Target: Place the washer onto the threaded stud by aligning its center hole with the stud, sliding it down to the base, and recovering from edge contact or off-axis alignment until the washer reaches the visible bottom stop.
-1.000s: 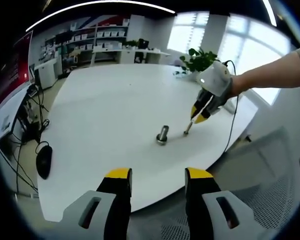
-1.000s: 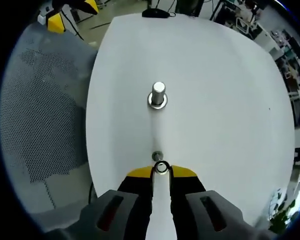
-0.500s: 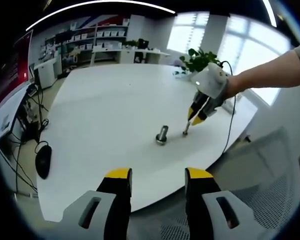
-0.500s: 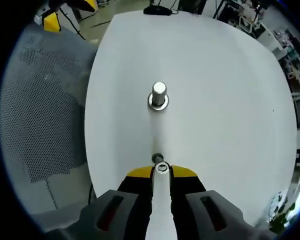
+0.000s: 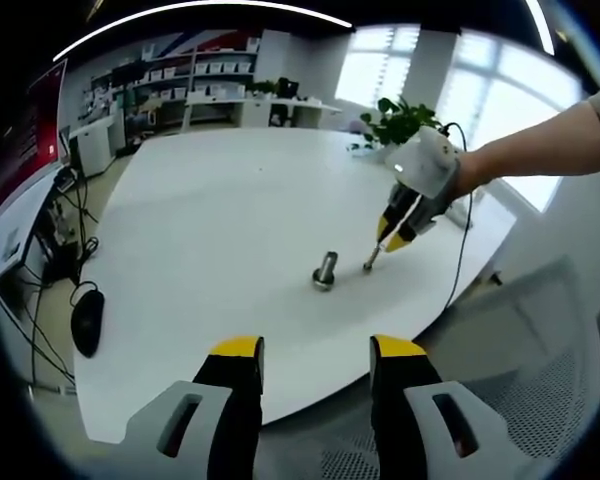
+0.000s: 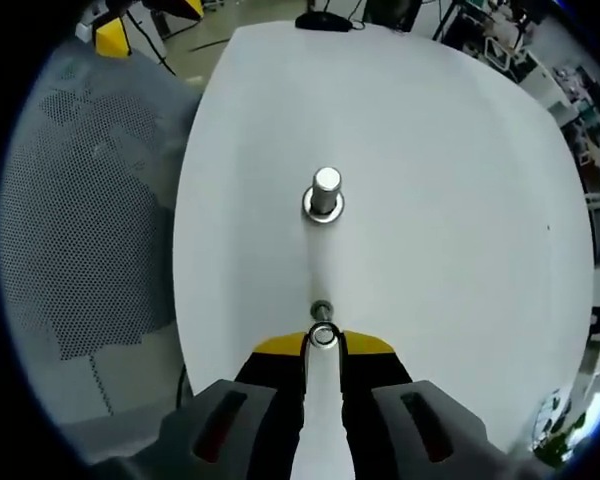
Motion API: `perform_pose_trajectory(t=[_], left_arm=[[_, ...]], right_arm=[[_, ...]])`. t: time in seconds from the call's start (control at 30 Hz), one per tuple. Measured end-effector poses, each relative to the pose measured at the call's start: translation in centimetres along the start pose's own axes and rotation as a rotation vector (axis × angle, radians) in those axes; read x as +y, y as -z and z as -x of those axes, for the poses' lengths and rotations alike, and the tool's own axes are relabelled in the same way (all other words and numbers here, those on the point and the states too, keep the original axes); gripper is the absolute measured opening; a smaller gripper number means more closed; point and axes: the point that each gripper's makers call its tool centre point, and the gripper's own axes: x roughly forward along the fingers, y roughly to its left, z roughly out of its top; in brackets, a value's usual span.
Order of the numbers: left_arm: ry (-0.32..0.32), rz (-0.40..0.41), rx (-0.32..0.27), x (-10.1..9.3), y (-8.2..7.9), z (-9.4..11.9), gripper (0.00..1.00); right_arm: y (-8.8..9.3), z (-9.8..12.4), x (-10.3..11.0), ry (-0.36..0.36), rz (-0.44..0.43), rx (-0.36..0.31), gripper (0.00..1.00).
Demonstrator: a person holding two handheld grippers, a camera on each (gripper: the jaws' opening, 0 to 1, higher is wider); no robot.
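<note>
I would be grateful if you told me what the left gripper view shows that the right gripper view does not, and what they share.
The left gripper view alone shows the left gripper open near the table edge, a computer mouse and a plant. The right gripper view alone shows the washer pinched at its jaw tips, close up, and a mesh chair. Both show the white table, the upright stud on it, and the right gripper.

Your count on and around the table

You have one washer (image 6: 323, 336) pinched in the right gripper (image 6: 323, 344), two upright metal studs – the thick stud (image 6: 325, 194) and the thin stud (image 6: 321, 309) – one white table (image 5: 220, 215), one mouse (image 5: 87, 322), and one potted plant (image 5: 396, 121).
</note>
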Motion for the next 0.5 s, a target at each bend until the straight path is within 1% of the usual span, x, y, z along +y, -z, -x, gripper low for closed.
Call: perform_pose_trajectory(t=[0.1,0.5], left_arm=[[-0.002,-0.001,0.002,0.03,0.03,0.0,0.41],[-0.01,-0.007,0.01,0.14,0.14,-0.01,0.41]], right_arm=[[-0.05,0.04,-0.19,0.01,0.003,-0.005,0.13],[-0.8,-0.15,-0.17,0.009,0.011,-0.012,0.13]])
